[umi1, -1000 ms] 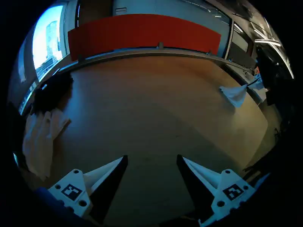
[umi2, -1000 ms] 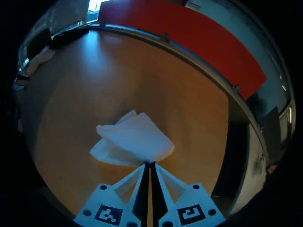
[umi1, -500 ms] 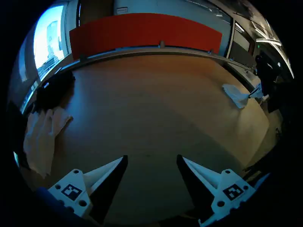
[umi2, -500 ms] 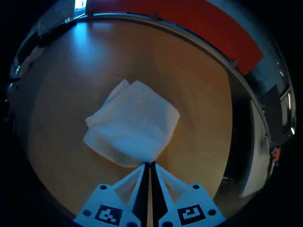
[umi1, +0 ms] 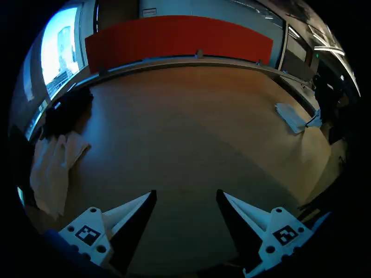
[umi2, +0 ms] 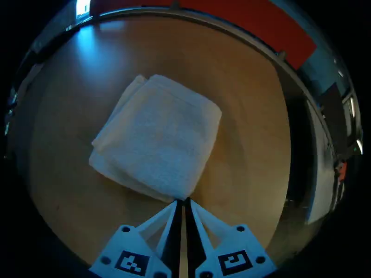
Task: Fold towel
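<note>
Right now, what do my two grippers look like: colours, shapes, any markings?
The left gripper has two white, wedge-shaped fingers that taper to points and have black inner faces. Each finger's white base has small round holes and carries a square black-and-white marker tag. The right gripper is built the same: white wedge fingers, black inner faces and a coded tag on each base.

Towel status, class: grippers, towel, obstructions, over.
Left gripper open above table. Right gripper shut on towel corner. Towel folded, flat on table. Loose cloth lies well apart.
</note>
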`<state>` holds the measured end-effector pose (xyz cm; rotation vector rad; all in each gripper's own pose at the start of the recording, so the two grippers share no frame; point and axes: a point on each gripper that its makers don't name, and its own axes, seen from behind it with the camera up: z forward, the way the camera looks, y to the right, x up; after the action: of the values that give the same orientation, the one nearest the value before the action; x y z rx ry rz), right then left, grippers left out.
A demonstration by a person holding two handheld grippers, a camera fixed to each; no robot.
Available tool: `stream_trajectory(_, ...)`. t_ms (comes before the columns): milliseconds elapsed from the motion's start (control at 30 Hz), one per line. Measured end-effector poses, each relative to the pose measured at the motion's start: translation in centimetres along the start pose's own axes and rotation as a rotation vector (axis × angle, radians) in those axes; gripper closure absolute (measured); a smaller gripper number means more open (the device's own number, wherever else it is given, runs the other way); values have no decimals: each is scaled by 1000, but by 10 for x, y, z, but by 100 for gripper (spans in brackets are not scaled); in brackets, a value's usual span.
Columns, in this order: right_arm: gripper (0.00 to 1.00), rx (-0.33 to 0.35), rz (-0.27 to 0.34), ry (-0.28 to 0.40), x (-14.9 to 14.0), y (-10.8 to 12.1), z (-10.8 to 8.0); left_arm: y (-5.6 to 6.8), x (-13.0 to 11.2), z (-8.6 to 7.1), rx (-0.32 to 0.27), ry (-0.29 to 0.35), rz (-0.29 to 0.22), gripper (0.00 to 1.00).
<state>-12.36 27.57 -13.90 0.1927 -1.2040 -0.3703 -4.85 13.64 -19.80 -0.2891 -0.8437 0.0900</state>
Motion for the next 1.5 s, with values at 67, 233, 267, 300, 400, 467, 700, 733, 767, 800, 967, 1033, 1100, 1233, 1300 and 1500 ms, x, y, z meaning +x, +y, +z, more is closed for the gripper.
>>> stream_trajectory(67, 95, 1, 6, -2, -1, -1, 1, 0, 1, 1, -1, -1, 1, 5)
stream_trajectory(233, 95, 0, 17, -5, -2, -2, 2, 1, 4, 3, -4, 1, 5, 5)
stream_trajectory(267, 95, -1, 19, -5, -2, -3, 2, 1, 5, 3, -4, 1, 6, 4)
stream_trajectory(300, 95, -1, 21, -5, -2, -3, 2, 1, 5, 3, -5, 1, 7, 4)
stream_trajectory(400, 94, -3, 25, -7, -3, -3, 2, 2, 6, 4, -6, 2, 8, 4)
stream_trajectory(467, 93, -4, 26, -6, -3, -4, 2, 1, 7, 4, -7, 3, 8, 5)
stream_trajectory(700, 73, -18, 15, 8, -6, -2, -7, -2, 6, 3, -7, 7, 0, 4)
stream_trajectory(733, 69, -20, 14, 11, -6, -2, -9, -2, 6, 3, -8, 7, 0, 5)
stream_trajectory(767, 64, -23, 13, 14, -6, -1, -10, -2, 6, 3, -9, 8, -1, 5)
stream_trajectory(800, 58, -25, 13, 18, -6, -1, -12, -2, 6, 3, -9, 8, -1, 4)
stream_trajectory(967, 48, -24, 15, 49, 1, -3, -21, -3, 5, 3, -12, 11, 1, 4)
stream_trajectory(1033, 48, -11, 15, 72, 8, -10, -24, -2, 5, 2, -14, 11, 0, 5)
stream_trajectory(1100, 48, 5, 14, 95, 17, -19, -26, -2, 4, 2, -16, 12, -2, 5)
stream_trajectory(1233, 48, 40, 1, 132, 36, -41, -28, -3, 4, 2, -16, 14, -2, 4)
stream_trajectory(1300, 48, 59, -13, 145, 45, -54, -28, -5, 4, 1, -14, 16, -4, 4)
stream_trajectory(1500, 48, 106, -65, 159, 66, -90, -22, -10, 1, -3, -4, 21, -18, 5)
